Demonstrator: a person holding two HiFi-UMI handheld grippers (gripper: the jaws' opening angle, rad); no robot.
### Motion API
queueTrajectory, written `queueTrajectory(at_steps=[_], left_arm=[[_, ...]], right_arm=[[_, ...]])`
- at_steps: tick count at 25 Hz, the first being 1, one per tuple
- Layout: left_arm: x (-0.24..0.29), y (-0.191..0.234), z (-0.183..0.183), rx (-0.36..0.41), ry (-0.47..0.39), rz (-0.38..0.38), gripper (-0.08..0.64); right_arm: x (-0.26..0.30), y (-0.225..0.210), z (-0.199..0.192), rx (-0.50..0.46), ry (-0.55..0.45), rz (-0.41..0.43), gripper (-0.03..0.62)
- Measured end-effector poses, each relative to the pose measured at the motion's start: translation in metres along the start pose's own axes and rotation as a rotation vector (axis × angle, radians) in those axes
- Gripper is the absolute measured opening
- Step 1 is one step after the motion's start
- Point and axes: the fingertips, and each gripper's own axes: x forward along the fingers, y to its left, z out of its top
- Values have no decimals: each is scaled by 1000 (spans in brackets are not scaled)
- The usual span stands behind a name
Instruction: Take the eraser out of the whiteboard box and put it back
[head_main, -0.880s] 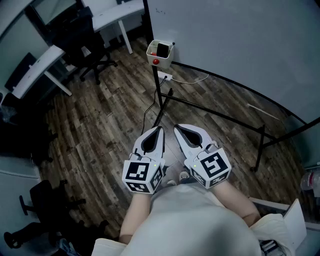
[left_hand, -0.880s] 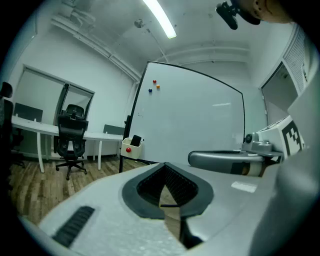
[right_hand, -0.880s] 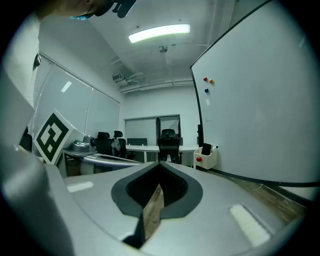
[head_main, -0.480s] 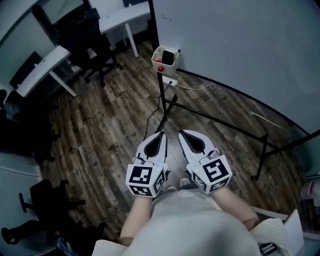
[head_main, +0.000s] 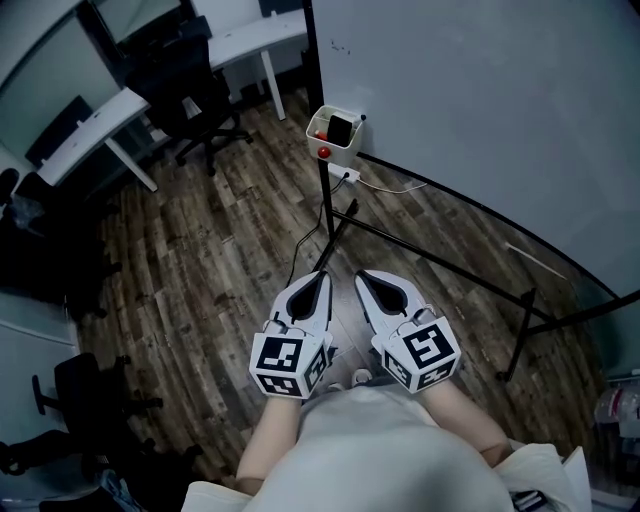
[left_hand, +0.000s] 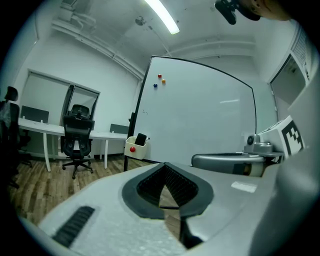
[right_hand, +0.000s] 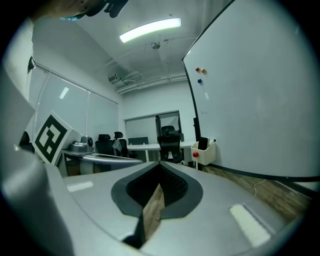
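While the left gripper (head_main: 318, 279) & right gripper (head_main: 363, 277) hang shut & empty, well apart from the whiteboard box (head_main: 328, 142) at the whiteboard's (head_main: 480, 100) lower corner w/ the eraser (head_main: 343, 128) standing inside, best walk closer, then open one squarely over it.

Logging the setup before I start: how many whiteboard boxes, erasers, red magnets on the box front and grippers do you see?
whiteboard box: 1
eraser: 1
red magnet: 1
grippers: 2 (left gripper, right gripper)
Total: 5
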Motion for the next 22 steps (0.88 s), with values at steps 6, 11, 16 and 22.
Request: queueTrajectory(at_steps=[6,11,16,22], left_arm=[[15,-3,2,3,-7,25,6],[28,-7,5,10,-6,32,6],[34,-14,4,9,-2,31,6],[45,-15,1,6,7,31,6]], right_arm=[[2,-14,4,-24,-11,38,2],[4,-26,6,-42,18,75,6],[-1,-38,7,-27,21,66,6],[0,-42,9,11,-9,90,6]])
